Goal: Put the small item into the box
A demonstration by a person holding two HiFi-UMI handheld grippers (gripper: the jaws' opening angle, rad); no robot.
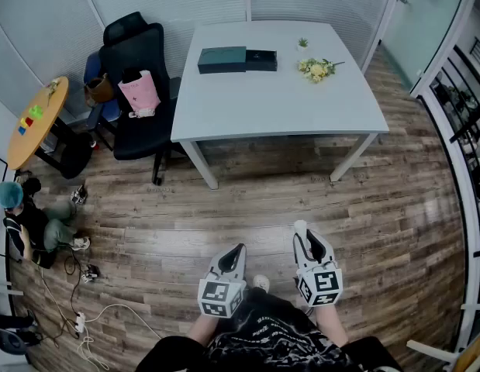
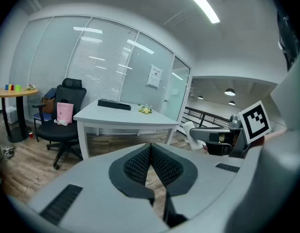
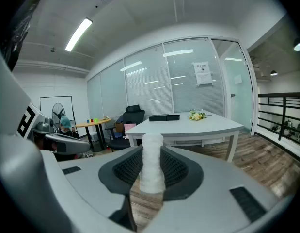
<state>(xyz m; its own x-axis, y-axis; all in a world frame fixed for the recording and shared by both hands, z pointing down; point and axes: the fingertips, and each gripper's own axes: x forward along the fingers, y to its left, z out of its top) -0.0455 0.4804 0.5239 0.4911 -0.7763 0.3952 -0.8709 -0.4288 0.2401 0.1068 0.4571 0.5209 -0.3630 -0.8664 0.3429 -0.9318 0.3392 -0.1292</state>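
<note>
My left tongs (image 2: 150, 148) are closed, the pads meeting tip to tip with nothing between them. Just to their right, my right tongs (image 3: 152, 166) clamp a small white roll (image 3: 152, 163), which stands upright between the pads and sticks out past them. Both tongs point forward and a little down over the wood floor (image 1: 364, 215), side by side and apart. Far out to the left of my left tongs a person (image 1: 26, 223) sits on the floor. Well ahead of both tongs stands a white table (image 1: 278, 111). On its far part, straight ahead of my left tongs, lies the dark box (image 1: 222, 59), with a black piece (image 1: 261, 60) touching its right end. A small bunch of flowers (image 1: 317, 69) lies ahead of my right tongs, apart from the box. Left of the table is a black office chair (image 1: 139, 126) with a pink bag (image 1: 140, 93) on it, and farther left a round wooden table (image 1: 34, 122).
</note>
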